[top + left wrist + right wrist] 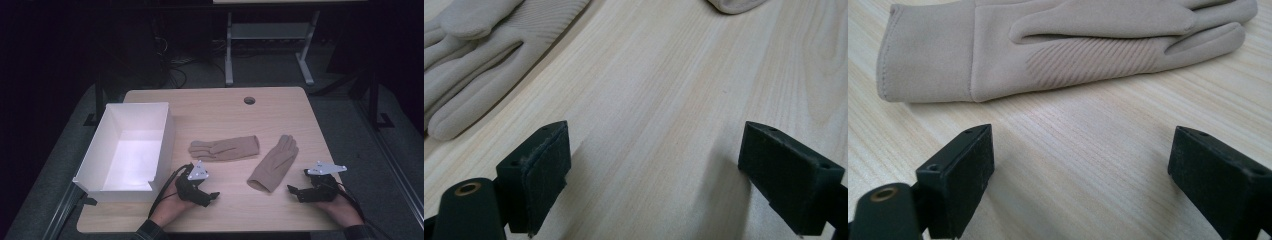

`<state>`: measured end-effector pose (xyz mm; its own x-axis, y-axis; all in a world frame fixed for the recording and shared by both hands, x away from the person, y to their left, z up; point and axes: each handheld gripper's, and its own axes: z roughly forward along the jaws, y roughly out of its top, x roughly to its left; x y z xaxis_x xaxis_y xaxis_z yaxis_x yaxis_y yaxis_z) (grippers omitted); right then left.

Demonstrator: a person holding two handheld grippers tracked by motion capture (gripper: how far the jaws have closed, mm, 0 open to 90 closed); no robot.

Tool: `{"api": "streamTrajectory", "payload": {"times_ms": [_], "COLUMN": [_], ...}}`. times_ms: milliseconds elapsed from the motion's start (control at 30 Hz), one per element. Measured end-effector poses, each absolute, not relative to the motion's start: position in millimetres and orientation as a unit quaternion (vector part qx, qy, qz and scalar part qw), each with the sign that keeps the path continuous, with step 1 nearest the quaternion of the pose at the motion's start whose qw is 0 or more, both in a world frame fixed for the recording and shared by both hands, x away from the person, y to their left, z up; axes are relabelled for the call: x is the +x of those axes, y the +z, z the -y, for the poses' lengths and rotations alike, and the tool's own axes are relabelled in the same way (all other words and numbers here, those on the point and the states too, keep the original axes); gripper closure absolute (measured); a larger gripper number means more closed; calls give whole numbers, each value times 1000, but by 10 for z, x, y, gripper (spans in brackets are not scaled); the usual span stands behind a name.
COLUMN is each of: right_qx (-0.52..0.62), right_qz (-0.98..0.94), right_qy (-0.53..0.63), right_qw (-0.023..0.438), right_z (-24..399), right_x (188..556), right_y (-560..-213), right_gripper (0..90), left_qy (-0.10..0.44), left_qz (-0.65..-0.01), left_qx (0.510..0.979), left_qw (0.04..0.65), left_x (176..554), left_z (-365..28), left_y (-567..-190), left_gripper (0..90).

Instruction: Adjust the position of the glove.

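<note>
Two beige gloves flat on wooden table (280, 107): left glove (225, 148) at table centre, right glove (275, 164) at its 4 o'clock, apart. White box (107, 135) at 9 o'clock, empty.

Left gripper (212, 196) jaws spread, nothing between; glove at its 12 o'clock. Right gripper (292, 190) jaws spread, empty; glove cuff (923, 55) just ahead.

Risk: thin fabric lies flush, so pads may slide over it or pinch one layer only, and glove droops, snags box rim.

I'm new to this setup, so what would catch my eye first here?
Two beige gloves lie flat mid-table: the left glove sideways, the right glove slanted. A white open box sits empty at the table's left edge. Near the front edge, the left tool and right tool rest open, holding nothing.
</note>
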<state>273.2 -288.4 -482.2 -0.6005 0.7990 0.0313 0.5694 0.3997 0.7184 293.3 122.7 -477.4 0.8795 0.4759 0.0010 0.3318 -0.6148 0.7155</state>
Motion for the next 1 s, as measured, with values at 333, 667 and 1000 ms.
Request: {"api": "streamTrajectory", "payload": {"times_ms": [333, 667, 1000], "right_qx": [415, 417, 392], "right_qz": [-822, -823, -824], "right_qy": [356, 363, 397], "right_qw": [157, 131, 100], "right_z": [2892, 2935, 2867], "right_x": [2744, 2806, 2914], "right_y": [-4815, -4615, -4444], "right_gripper": [132, 420, 854], "left_qy": [101, 101, 99], "left_qz": [-240, -239, -234], "left_qx": [890, 890, 890], "left_qw": [375, 376, 379], "left_x": [2933, 2917, 2923], "left_z": [-1194, -1197, -1166], "left_y": [-4775, -4776, -4776], "left_gripper": [129, 128, 128]}}
